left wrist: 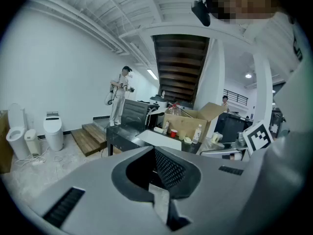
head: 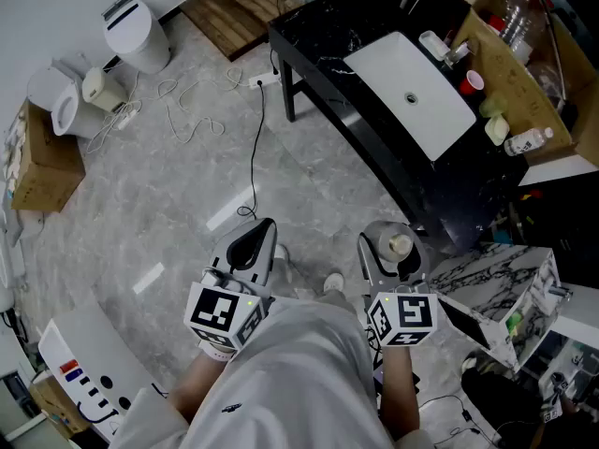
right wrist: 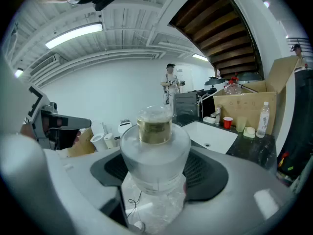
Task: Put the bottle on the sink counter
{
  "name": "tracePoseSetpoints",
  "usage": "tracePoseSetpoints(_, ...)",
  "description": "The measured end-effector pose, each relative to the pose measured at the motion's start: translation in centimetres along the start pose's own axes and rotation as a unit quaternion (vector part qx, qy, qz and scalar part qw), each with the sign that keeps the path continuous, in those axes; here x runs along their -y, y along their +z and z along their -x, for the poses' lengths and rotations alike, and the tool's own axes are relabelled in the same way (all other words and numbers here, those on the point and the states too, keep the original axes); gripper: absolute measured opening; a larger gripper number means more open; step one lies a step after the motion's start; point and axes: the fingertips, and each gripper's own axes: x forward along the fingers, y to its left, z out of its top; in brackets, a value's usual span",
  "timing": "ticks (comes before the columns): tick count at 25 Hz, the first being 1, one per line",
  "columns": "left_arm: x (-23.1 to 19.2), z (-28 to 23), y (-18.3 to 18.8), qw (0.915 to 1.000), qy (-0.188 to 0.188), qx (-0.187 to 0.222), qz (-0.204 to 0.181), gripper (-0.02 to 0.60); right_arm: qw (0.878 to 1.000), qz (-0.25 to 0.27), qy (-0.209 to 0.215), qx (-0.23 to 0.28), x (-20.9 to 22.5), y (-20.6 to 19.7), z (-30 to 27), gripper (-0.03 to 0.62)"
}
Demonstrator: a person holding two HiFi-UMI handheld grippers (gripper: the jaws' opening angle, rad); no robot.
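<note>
A clear plastic bottle point(head: 399, 244) with a pale cap stands upright between the pads of my right gripper point(head: 391, 251), which is shut on it close in front of my body. In the right gripper view the bottle point(right wrist: 155, 148) fills the middle and hides the gap of the right gripper point(right wrist: 156, 168). My left gripper point(head: 255, 244) is held beside it, shut with nothing in it; in its own view the left gripper point(left wrist: 159, 173) shows the jaws together. The black sink counter point(head: 374, 138) with its white basin point(head: 418, 92) lies ahead to the right, well apart from both grippers.
On the counter's far side are an open cardboard box point(head: 526, 64), a red cup point(head: 473, 82) and a small bottle point(head: 527, 141). A marble block point(head: 496, 288) stands at my right. Toilets point(head: 56, 101) and loose cables point(head: 192, 120) lie left, wooden steps point(head: 243, 3) behind. A person point(left wrist: 120, 99) stands far off.
</note>
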Motion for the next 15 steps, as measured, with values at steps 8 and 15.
tracePoseSetpoints(8,11.0,1.3,-4.7,1.0000,-0.004,-0.005,-0.006,0.006,0.999,0.007,0.035,0.016,3.0,-2.2,10.2,0.344)
tracePoseSetpoints(15,14.7,3.7,-5.2,0.9997,0.023,0.011,-0.006,0.006,0.996,0.039,0.069,0.031,3.1,-2.6,13.4,0.342)
